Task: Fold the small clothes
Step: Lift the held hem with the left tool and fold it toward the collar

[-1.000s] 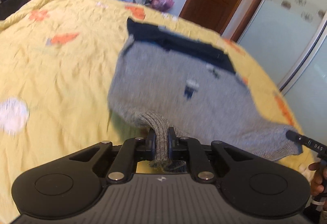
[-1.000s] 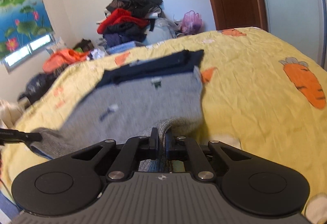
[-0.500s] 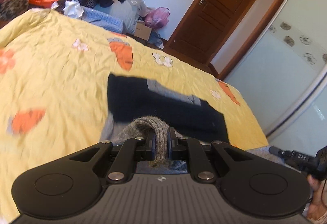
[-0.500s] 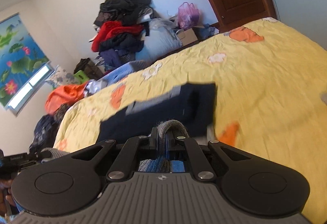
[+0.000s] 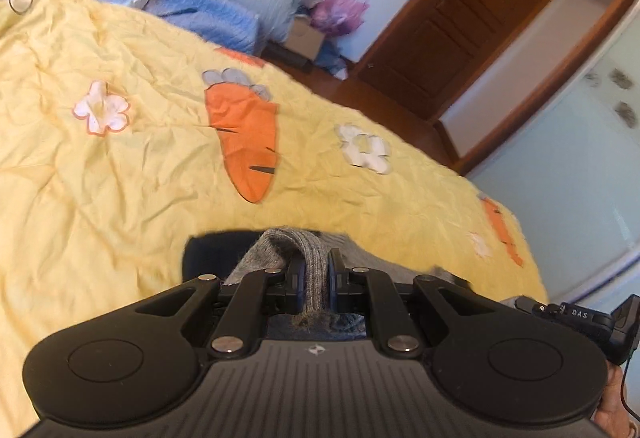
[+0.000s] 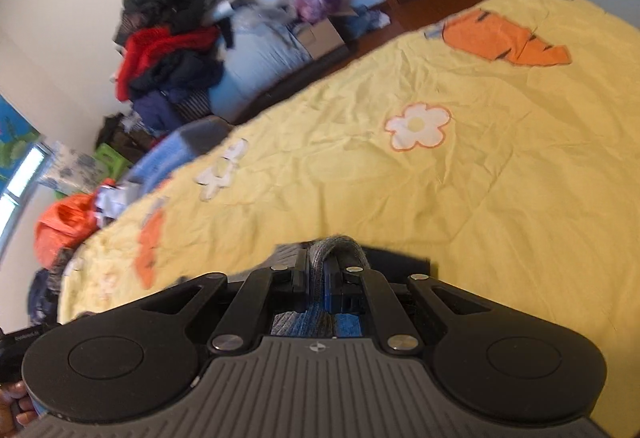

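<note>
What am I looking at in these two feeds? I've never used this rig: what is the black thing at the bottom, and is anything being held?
There is no robot arm. A person holds one handheld gripper in each hand, and each feed comes from a fisheye camera on a gripper, looking forward along its two fingers.

The black shape at the bottom of each feed is that gripper's own body. In the left wrist view, the left gripper is shut on a ribbed edge of a grey knitted sweater. In the right wrist view, the right gripper pinches another part of the same garment. The other gripper shows at each feed's lower edge.

Below lies a bed with a yellow quilt printed with carrots and flowers. Behind it sits a pile of clothes near a wooden door.
</note>
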Demonstrator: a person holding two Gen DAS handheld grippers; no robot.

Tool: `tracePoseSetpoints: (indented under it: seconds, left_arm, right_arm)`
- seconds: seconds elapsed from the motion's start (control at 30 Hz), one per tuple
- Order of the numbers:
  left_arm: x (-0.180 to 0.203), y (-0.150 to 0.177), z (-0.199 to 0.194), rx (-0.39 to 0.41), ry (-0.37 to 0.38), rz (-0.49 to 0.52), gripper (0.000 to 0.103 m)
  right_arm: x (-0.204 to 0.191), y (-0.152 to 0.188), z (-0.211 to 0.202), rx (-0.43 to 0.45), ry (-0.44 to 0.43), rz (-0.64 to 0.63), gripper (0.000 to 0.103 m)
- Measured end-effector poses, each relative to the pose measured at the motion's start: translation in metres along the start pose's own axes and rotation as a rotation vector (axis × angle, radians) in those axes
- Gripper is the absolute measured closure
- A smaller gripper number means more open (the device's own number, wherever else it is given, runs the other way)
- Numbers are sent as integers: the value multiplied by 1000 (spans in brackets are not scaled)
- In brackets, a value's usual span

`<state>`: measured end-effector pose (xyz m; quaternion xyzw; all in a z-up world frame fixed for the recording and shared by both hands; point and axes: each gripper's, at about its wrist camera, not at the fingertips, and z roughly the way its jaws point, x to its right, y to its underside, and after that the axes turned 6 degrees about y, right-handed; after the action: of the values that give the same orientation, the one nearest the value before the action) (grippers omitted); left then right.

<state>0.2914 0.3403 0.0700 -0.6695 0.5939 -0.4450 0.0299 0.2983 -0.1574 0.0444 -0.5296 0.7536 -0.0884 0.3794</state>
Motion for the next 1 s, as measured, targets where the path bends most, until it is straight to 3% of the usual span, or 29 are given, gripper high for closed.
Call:
tracePoseSetpoints:
  seconds: [0.33, 0.47, 0.5, 0.57, 0.6, 0.63, 0.67, 0.8, 0.87, 1.0]
  left_arm:
    - [-29, -1, 56, -57, -63, -49, 90]
    - [-24, -7, 68, -66, -104, -17, 86]
    - [-20, -10, 70, -68, -120, 1, 81]
    - [-14, -17, 76, -53, -158, 35, 67]
    - [-12, -21, 77, -33, -181, 37, 50]
    - [-9, -23, 78, -24, -197, 38, 32]
    - [-8, -26, 81, -28, -198, 43, 28]
    - [0, -27, 88, -60, -198, 90, 30]
    - [0, -26, 80, -26, -246, 97, 30]
    - [17, -6, 40, 4, -205, 175, 30]
  right_arm:
    - [14, -2, 49, -50, 34, 41, 88]
    - [2, -3, 55, -37, 36, -14, 64]
    - [-3, -5, 54, -30, 45, -27, 59]
    - [-6, -12, 52, -23, 26, -8, 23]
    - [-7, -15, 49, -6, 23, 5, 21]
    - [-9, -18, 47, 2, 37, 6, 21]
    - [-9, -20, 46, 0, 33, 8, 21]
    - [-16, -15, 29, 30, 53, -72, 31]
    - [-20, -6, 8, 137, 106, -137, 30]
    - [-30, 29, -11, 155, 52, -316, 32]
